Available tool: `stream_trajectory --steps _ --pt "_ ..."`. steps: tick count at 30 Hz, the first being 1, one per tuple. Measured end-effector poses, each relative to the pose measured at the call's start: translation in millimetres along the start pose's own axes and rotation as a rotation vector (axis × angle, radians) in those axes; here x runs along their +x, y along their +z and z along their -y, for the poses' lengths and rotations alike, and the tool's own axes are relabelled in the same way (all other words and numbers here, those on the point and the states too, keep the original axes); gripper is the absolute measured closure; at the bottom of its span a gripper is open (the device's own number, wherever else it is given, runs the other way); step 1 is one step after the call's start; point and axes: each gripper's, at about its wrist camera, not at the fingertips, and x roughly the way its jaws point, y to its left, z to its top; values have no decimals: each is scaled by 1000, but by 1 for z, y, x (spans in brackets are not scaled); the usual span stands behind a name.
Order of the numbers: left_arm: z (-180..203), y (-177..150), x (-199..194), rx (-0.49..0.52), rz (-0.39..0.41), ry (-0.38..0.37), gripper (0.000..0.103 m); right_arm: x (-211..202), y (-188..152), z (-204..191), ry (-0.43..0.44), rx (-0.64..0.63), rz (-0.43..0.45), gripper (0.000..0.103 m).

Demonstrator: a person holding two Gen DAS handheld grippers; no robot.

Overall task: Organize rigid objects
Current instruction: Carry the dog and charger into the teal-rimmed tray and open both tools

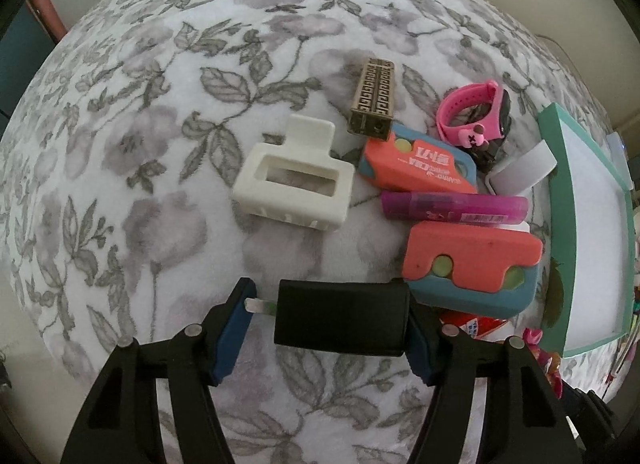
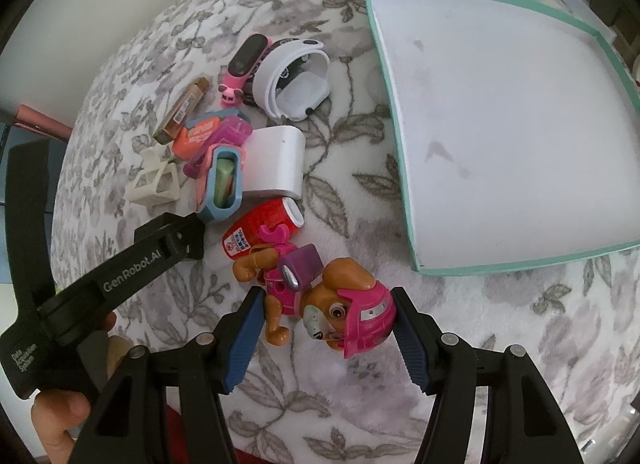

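My left gripper (image 1: 330,322) has a black rectangular object (image 1: 342,318) between its blue pads; a small metal tab sticks out of the object's left side, touching the left pad. Beyond lie a white hair claw (image 1: 294,182), a bronze patterned box (image 1: 372,102), two orange-blue cases (image 1: 418,164) (image 1: 472,268), a purple tube (image 1: 454,206) and a pink watch (image 1: 472,116). My right gripper (image 2: 328,328) is open around a pink-helmeted toy dog (image 2: 332,304) lying on the blanket. The left gripper's body (image 2: 132,260) shows in the right wrist view.
A teal-rimmed white tray (image 2: 400,136) lies to the right on the floral blanket (image 1: 140,144); it also shows in the left wrist view (image 1: 560,200). A red can (image 2: 260,232), a white block (image 2: 274,162) and a white watch band (image 2: 296,76) lie nearby.
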Motion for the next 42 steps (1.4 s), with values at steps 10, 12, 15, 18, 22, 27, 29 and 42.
stream_trajectory --steps 10,12,15,18,22,27,29,42 --pt "-14 4 -27 -73 125 8 34 -22 6 -4 32 -1 88 38" --pt "-12 5 -35 -76 155 -3 34 -28 9 -3 39 9 117 38" --pt "-9 7 -45 -71 184 -32 34 -37 15 2 22 24 170 38" --pt "4 13 -52 -44 190 -43 34 -46 23 11 17 55 210 38" --pt "32 23 -57 7 184 -60 34 -50 31 28 4 100 229 38" --pt "70 32 -63 73 193 -60 34 -55 44 51 -47 155 267 38" --pt "85 37 -62 89 191 -73 34 -61 49 65 -69 186 291 38" --pt "180 56 -58 195 193 -126 34 -73 68 142 -232 374 398 38"
